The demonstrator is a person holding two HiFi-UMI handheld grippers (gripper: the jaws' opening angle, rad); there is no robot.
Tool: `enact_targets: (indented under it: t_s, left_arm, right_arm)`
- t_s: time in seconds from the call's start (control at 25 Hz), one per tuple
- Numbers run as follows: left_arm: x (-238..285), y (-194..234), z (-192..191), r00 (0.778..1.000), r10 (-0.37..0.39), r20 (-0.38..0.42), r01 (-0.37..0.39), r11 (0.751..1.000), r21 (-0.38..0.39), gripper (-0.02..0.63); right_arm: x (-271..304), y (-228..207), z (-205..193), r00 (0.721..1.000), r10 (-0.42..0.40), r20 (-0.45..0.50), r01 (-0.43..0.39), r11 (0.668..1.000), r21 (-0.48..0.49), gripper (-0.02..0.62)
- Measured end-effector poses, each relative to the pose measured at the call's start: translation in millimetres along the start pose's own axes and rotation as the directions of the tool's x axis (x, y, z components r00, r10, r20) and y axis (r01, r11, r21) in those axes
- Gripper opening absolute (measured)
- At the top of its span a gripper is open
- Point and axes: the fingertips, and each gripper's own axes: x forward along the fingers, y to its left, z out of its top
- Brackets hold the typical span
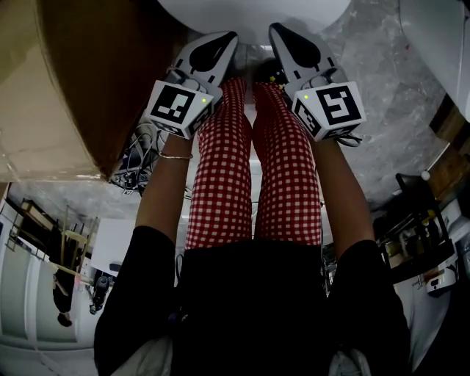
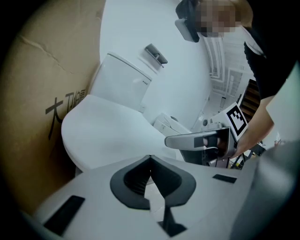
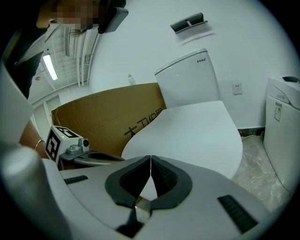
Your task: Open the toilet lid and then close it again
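The white toilet lid [image 1: 253, 13] lies down flat over the bowl, just ahead of both grippers. It fills the middle of the left gripper view [image 2: 108, 136] and of the right gripper view [image 3: 197, 136], with the tank [image 3: 187, 79] upright behind it. My left gripper [image 1: 219, 42] is shut, tips together, empty, short of the lid's front edge. My right gripper [image 1: 285, 35] hangs beside it, also shut and empty. Neither touches the lid. Each jaw pair shows closed in its own view, left [image 2: 150, 157] and right [image 3: 150, 157].
A big brown cardboard box [image 1: 73, 88] stands close on the toilet's left. A white bin-like unit [image 3: 283, 122] stands on its right over the marbled floor [image 1: 382, 73]. The person's legs in red checked trousers [image 1: 250, 176] are right below the grippers.
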Motion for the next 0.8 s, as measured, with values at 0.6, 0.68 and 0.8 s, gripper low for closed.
enact_targets:
  t_s: [0.6, 0.68, 0.8]
  left_arm:
    - [-10, -9, 30, 0.999, 0.039, 0.02, -0.039, 0.999, -0.013, 0.003]
    - [-14, -13, 33, 0.999, 0.027, 0.019, -0.027, 1.0, -0.001, 0.003]
    - [-20, -19, 42, 1.0, 0.019, 0.021, -0.019, 1.0, 0.021, 0.003]
  right_arm:
    - [-18, 7, 20, 1.0, 0.006, 0.017, -0.006, 1.0, 0.005, 0.02]
    - [-23, 10, 27, 1.0, 0.006, 0.027, -0.006, 1.0, -0.003, 0.02]
    - [-29, 16, 38, 0.999, 0.018, 0.033, -0.017, 1.0, -0.022, 0.02]
